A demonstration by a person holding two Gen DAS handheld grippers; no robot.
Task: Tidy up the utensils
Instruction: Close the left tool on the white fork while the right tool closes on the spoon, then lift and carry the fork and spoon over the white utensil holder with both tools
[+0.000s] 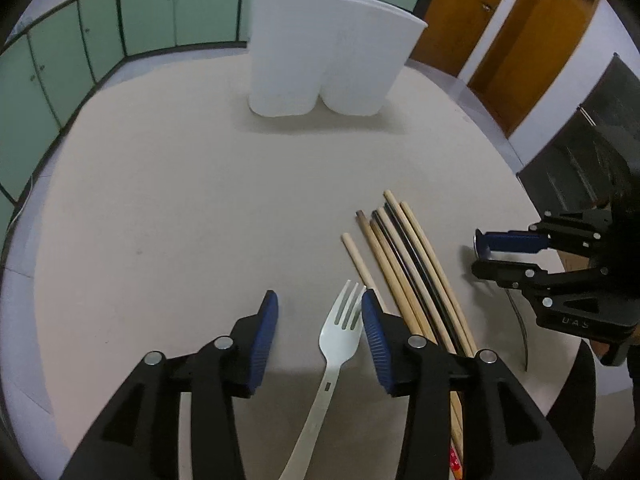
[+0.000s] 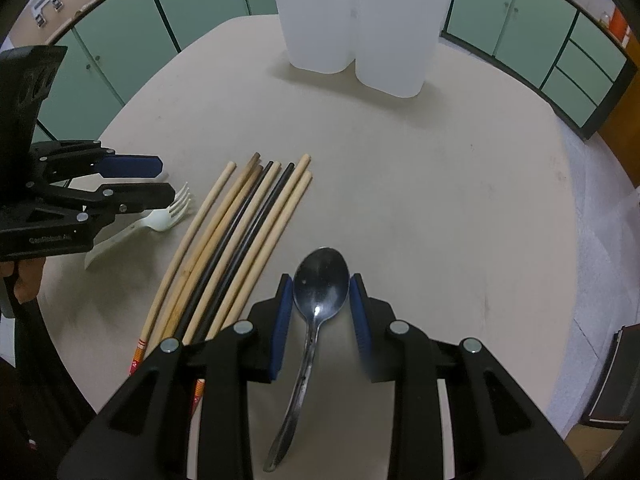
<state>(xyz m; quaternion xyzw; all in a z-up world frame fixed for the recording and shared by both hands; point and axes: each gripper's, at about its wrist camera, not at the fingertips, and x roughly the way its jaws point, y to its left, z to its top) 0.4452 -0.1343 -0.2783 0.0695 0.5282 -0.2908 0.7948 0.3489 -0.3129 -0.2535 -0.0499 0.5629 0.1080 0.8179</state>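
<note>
Left wrist view looks across a round beige tabletop (image 1: 168,200) toward a white plastic two-compartment utensil holder (image 1: 328,52) standing upright at the far side. The left gripper (image 1: 320,320), black with blue ribbed pads, has its fingers spread wide apart and closes on nothing. A cream plastic fork (image 1: 334,344) lies flat on the table between those fingers, nearer the holder's side with its tines and running back under the gripper with its handle; the tines sit just beside the inner face of the right-hand pad, and contact cannot be told. Just beyond that pad, a bundle of long wooden and black chopsticks (image 1: 404,264) lies side by side on the table, their ends aimed roughly toward the holder. Farther out from the chopsticks, the right gripper (image 1: 480,256) comes in from the table's edge.

From the right wrist view, the right gripper (image 2: 322,292) has its fingers set apart with a dark metal spoon (image 2: 320,284) between them. The spoon's bowl lies at the fingertips, pointing toward the holder (image 2: 360,28), and its handle runs back beneath the gripper body. The blue pads stand close to either side of the bowl; a firm grip is not evident. The chopsticks (image 2: 236,232) lie beside the spoon, and past them the fork (image 2: 160,220) rests under the left gripper (image 2: 160,180).
</note>
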